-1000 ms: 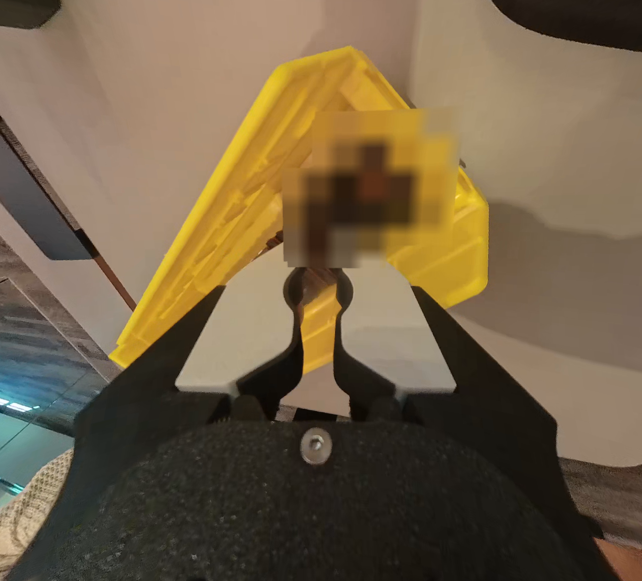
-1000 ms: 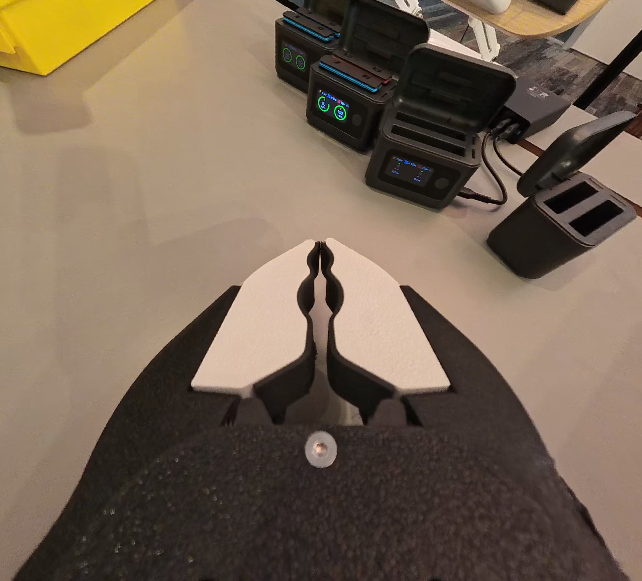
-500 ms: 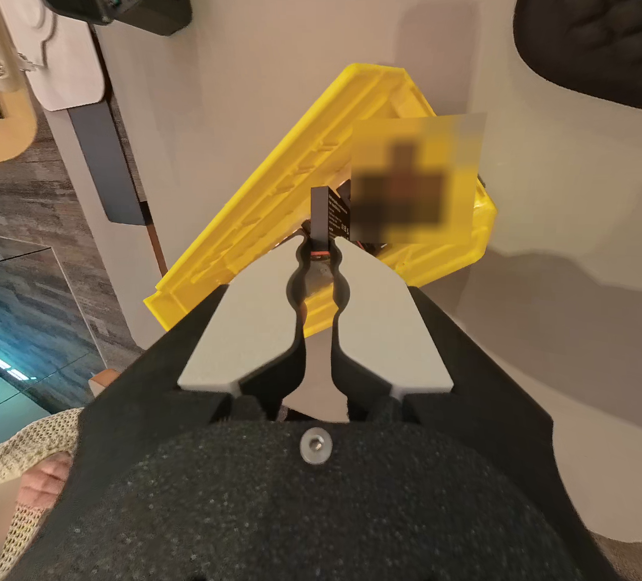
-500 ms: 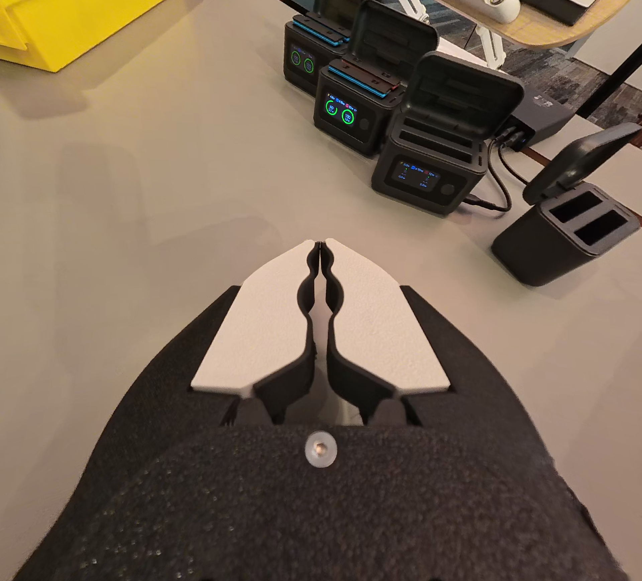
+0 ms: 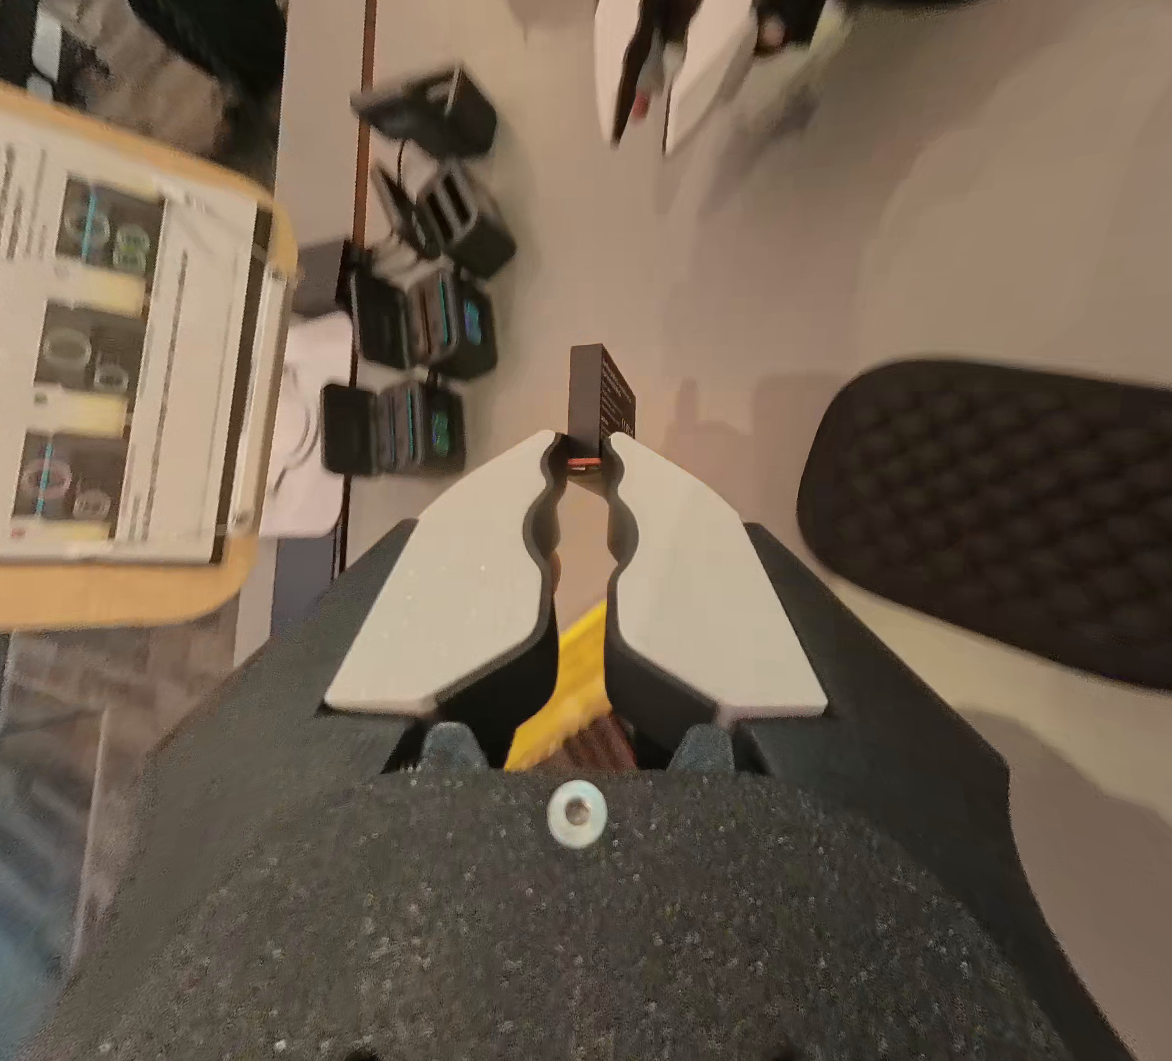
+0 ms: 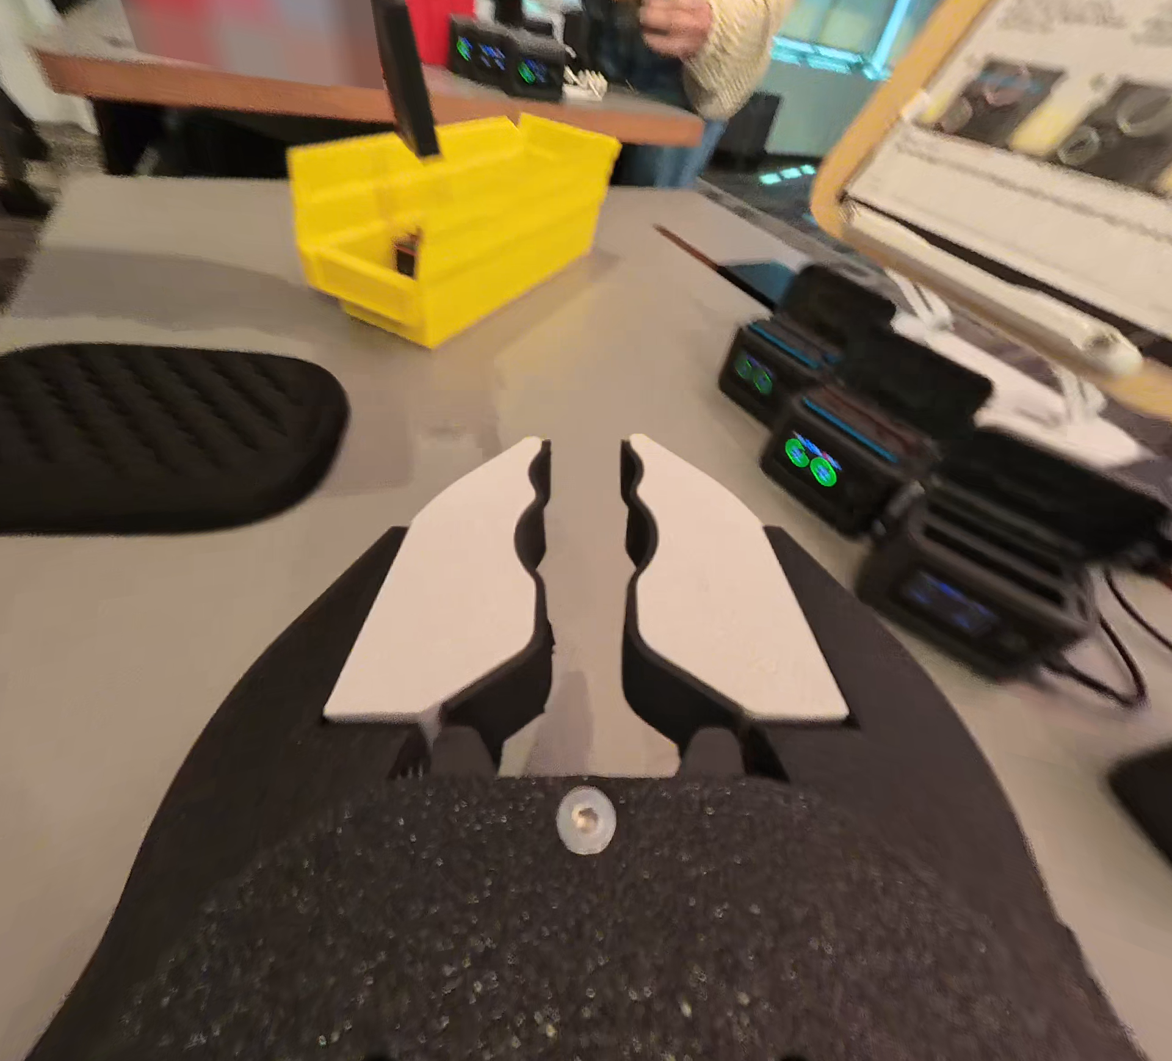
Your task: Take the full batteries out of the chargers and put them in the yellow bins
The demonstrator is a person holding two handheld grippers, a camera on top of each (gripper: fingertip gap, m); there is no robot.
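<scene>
My left gripper is shut on a flat black battery with a red stripe, gripped by one end. In the right wrist view that battery hangs just above the yellow bin, which holds at least one other black battery. My right gripper is open and empty, low over the grey table, and it also shows in the left wrist view. Black chargers with open lids stand in a row on the right; two show green rings and blue-edged batteries. They also show in the left wrist view.
A black mesh pad lies left of my right gripper. A tilted board with printed sheets overhangs the chargers. Cables run from them. Behind the bin stands another table with chargers and a red bin, and a person. About 20 cm separates my left fingertips from my right.
My left gripper swung up and away, still holding the battery; its view now looks across to the chargers. My right gripper opened and turned left to face the yellow bin.
</scene>
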